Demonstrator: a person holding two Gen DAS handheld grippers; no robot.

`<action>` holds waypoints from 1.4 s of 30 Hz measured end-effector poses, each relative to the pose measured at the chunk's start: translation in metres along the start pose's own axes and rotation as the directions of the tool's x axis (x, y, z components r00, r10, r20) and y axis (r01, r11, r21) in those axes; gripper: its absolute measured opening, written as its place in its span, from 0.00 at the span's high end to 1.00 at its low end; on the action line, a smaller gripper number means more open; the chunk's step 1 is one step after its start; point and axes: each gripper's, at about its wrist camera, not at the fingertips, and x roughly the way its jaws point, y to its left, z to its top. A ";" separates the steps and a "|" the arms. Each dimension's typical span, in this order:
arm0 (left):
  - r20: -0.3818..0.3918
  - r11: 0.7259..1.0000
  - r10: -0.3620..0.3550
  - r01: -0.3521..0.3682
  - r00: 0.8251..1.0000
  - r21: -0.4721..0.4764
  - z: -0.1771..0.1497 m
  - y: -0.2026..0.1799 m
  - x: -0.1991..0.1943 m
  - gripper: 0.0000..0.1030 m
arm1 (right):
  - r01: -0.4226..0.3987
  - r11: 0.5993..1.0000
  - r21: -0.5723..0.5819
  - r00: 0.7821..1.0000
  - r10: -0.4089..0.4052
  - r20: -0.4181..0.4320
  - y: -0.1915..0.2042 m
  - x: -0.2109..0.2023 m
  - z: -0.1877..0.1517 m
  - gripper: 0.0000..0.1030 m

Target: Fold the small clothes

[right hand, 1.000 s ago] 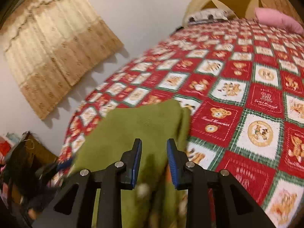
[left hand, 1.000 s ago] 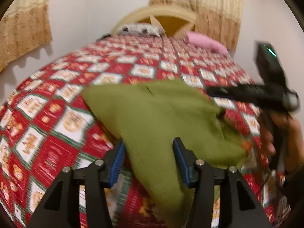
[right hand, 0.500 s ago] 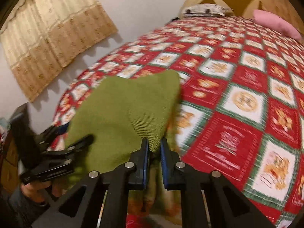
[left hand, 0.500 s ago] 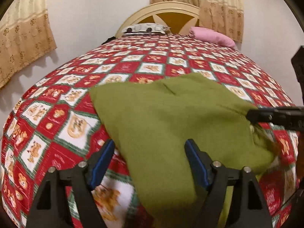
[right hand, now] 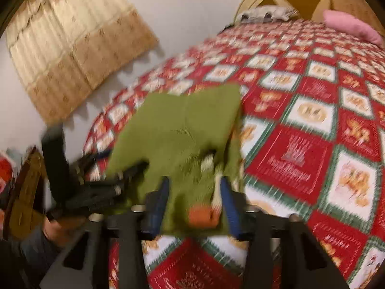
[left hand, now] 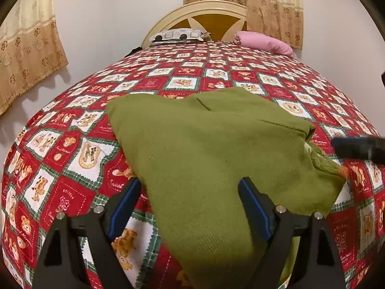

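Note:
A small olive-green knitted garment lies folded on the bed, near its foot. It also shows in the right wrist view, blurred, with an orange and cream part at its near edge. My left gripper is open, its blue pads either side of the garment's near end. My right gripper is open, its fingers straddling the garment's near edge. The right gripper's tip shows in the left wrist view at the right. The left gripper shows in the right wrist view at the left.
The bed has a red, white and green patchwork quilt with bear prints. A patterned pillow and a pink pillow lie by the cream headboard. Beige curtains hang on the walls.
My right gripper was shut on the garment's edge half a second ago and has let go; it is now open. My left gripper opened wider. The garment has settled flat on the quilt.

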 end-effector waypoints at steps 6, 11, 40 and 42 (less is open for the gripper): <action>0.068 0.999 0.046 -0.045 0.997 -0.021 0.019 0.009 -0.020 0.02 | 0.074 0.997 -0.019 0.996 -0.075 -0.054 -0.009 0.009 -0.020 0.96; -0.002 0.992 0.119 -0.118 0.993 0.033 0.023 0.011 0.015 0.00 | 0.134 0.988 -0.077 0.989 -0.138 -0.050 0.004 0.003 -0.012 0.95; -0.029 0.998 0.049 -0.050 0.998 -0.031 0.012 0.006 0.017 0.00 | 0.030 0.997 -0.072 0.995 -0.024 0.095 0.001 0.055 0.026 0.95; -0.031 0.998 0.057 -0.058 0.998 -0.022 0.011 0.003 0.012 0.00 | 0.049 0.996 -0.079 0.994 -0.040 0.101 0.005 0.053 0.025 0.93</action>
